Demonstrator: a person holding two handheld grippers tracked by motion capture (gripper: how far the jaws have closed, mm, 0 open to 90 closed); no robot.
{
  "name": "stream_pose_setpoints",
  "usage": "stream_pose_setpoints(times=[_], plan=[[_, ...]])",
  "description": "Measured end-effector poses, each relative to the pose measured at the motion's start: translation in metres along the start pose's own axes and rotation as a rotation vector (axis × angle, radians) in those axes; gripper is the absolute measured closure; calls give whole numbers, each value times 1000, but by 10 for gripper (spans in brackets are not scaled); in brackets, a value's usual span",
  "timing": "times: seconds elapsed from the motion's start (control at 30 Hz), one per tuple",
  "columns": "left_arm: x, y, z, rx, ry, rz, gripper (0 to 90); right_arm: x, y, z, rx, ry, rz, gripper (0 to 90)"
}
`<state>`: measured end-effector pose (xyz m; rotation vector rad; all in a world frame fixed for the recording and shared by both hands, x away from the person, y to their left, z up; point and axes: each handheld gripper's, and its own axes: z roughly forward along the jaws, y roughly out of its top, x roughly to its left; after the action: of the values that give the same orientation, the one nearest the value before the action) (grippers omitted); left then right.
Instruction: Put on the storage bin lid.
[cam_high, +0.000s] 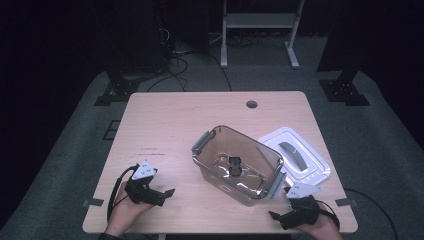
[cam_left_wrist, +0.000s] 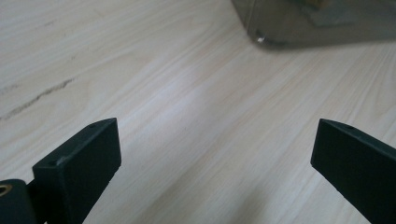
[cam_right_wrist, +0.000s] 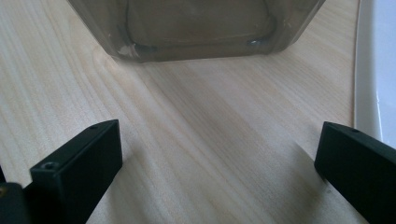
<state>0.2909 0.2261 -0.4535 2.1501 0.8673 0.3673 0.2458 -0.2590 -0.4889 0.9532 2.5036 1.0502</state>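
A clear brownish plastic container (cam_high: 235, 162) with grey side latches stands on the wooden table (cam_high: 175, 125), and a small black object (cam_high: 235, 166) lies on its floor. Its white lid (cam_high: 295, 156) with a grey handle rests on the table to its right. My left gripper (cam_high: 167, 195) lies near the front left edge, open, pointing toward the container (cam_left_wrist: 317, 23). My right gripper (cam_high: 275, 216) sits at the front right edge, open and holding nothing, facing the container's near wall (cam_right_wrist: 196, 28), with the lid's rim (cam_right_wrist: 369, 70) at its right.
A round cable hole (cam_high: 251, 104) sits near the table's far edge. Beyond the table stand a white frame (cam_high: 260, 30) and dark stands with cables on the grey floor. Bare wood spans the table's left and far parts.
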Motion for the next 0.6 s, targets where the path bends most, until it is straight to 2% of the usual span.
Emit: stream_pose_setpoints(times=[0.1, 0.3, 0.43, 0.6], plan=[[2, -6, 2, 10, -12, -13, 7, 0, 0, 0, 0, 0, 0, 0], [3, -16, 7, 32, -7, -9, 0, 0, -1, -1, 0, 4, -2, 0], [3, -23, 14, 80, 14, 30, 0, -1, -1, -1, -1, 4, -5, 0], [3, -27, 16, 56, 13, 33, 0, -1, -2, -2, 0, -1, -1, 0]])
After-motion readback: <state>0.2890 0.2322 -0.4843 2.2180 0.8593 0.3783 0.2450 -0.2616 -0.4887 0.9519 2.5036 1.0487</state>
